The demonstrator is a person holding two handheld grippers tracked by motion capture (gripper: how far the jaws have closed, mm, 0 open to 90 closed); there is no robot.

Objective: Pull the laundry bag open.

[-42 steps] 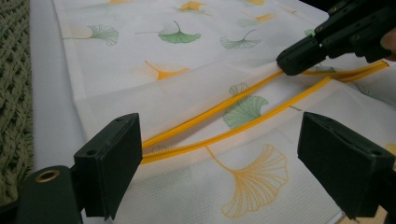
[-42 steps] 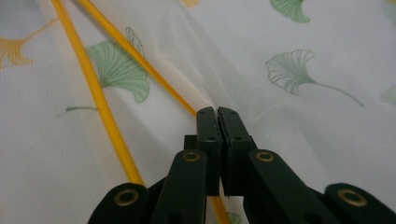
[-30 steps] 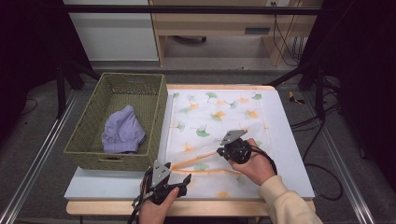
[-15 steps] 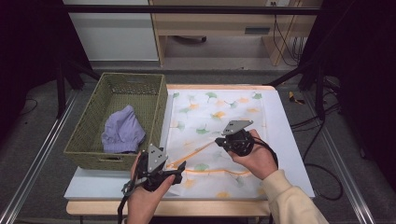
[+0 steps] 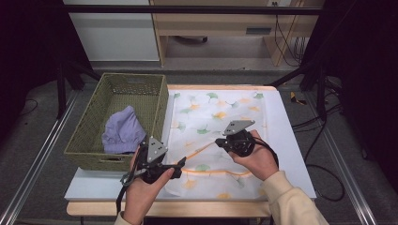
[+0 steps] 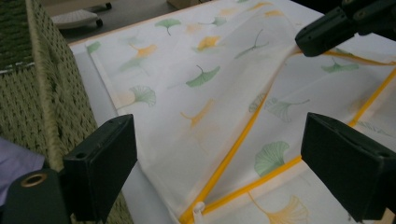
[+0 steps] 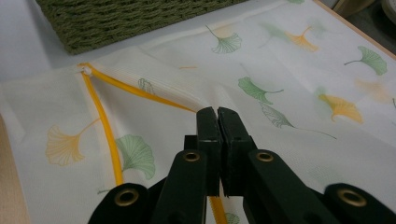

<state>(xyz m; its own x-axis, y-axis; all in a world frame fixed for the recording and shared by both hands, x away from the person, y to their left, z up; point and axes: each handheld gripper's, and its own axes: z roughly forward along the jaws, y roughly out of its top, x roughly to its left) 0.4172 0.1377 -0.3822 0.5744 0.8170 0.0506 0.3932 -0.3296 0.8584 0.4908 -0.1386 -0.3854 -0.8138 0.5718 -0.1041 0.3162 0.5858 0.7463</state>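
Item: mesh laundry bag (image 5: 218, 124), white with ginkgo-leaf print and a yellow zipper (image 6: 232, 154), lying flat on the desk (image 5: 291, 140) just beside the basket (image 5: 94, 154), on its right. Change noted: against the pictures a second ago, both hands stand higher above the bag, and the zipper mouth, then a narrow slit, now spreads into a wedge. The left hand-held gripper (image 5: 179, 165), near the basket's front right corner, has just been opening its jaws; in the left gripper view they stand wide with nothing between them, the white zipper pull (image 6: 198, 208) lying free below. The right hand-held gripper (image 7: 217, 116), farther from the basket over the middle of the bag, is pinched tight on the upper edge of the zipper opening and lifts the mesh into a small ridge. Reading: the mouth is held open by one hand and the other is freed, so loading the bag appears to be the next step. Also present: a lilac garment (image 5: 123, 131) crumpled inside the basket at its near end, the likely load. Obstructions: the basket's woven wall stands between the free gripper and the garment; the opening is lifted at one point only and may sag shut; each gripper trails a cable.
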